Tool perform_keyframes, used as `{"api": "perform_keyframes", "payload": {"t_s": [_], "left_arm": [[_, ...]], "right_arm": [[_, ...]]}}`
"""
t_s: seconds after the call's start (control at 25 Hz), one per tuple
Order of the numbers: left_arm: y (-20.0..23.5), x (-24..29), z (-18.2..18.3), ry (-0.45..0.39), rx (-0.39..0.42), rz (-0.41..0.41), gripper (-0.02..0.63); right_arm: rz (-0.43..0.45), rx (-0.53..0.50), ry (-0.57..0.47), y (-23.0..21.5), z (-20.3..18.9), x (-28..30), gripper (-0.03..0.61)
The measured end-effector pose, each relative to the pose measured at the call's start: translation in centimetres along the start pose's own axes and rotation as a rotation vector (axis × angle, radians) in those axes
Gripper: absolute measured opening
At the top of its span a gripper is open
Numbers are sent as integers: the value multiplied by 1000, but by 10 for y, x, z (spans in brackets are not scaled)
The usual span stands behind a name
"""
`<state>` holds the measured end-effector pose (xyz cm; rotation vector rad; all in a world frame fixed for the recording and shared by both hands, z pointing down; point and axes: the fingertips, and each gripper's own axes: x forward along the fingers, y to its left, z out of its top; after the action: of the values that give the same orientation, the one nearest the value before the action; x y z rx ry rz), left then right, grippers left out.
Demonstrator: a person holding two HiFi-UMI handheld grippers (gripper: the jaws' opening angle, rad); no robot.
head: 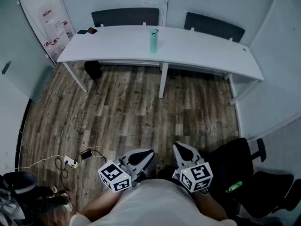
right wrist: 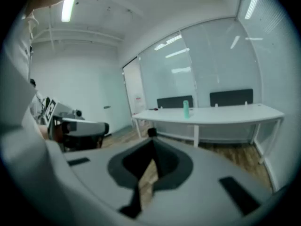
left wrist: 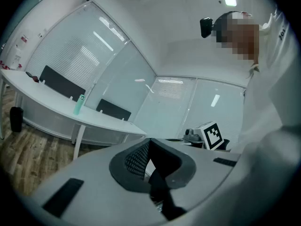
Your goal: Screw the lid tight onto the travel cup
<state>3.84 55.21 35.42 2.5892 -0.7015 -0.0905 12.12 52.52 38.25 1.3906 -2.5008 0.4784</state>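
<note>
A teal travel cup [head: 154,40] with its lid on top stands upright near the middle of the long white table [head: 211,46], far across the room. It also shows small in the left gripper view as the cup [left wrist: 79,104] and in the right gripper view as the cup [right wrist: 186,109]. My left gripper [head: 149,153] and right gripper [head: 178,147] are held close to my body, over the wood floor and well short of the table. Both are shut with nothing between the jaws, as seen on the left gripper [left wrist: 149,142] and the right gripper [right wrist: 153,144].
Two dark chairs [head: 124,17] stand behind the table. A small dark item [head: 88,31] lies at its left end and a black bin [head: 92,69] sits under it. Cables and a plug strip [head: 70,161] lie on the floor at my left; a black office chair [head: 244,168] is at my right.
</note>
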Motion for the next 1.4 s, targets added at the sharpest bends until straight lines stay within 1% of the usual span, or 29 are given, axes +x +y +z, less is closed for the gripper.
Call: {"api": "perform_keyframes", "payload": {"t_s": [0.56, 0.76, 0.88, 0.96, 1.0, 1.04, 1.12, 1.4], "left_arm": [[22, -25, 6, 10, -3, -9, 25], [32, -40, 9, 4, -4, -20, 26], [41, -47, 10, 8, 0, -13, 31], [46, -51, 10, 13, 1, -3, 45], [48, -53, 10, 15, 1, -1, 63], [50, -54, 10, 16, 2, -2, 77], [53, -56, 10, 15, 3, -7, 86], [61, -63, 13, 17, 6, -10, 86]], "right_arm": [[-17, -21, 5, 23, 1, 22, 21], [-27, 2, -5, 32, 0, 32, 26], [-43, -1, 0, 35, -1, 38, 30], [-45, 5, 4, 37, -2, 41, 68], [-45, 8, 7, 39, -3, 43, 98], [-47, 12, 10, 40, -3, 44, 109], [-56, 15, 14, 41, -4, 47, 113], [-75, 18, 19, 46, -5, 54, 129]]}}
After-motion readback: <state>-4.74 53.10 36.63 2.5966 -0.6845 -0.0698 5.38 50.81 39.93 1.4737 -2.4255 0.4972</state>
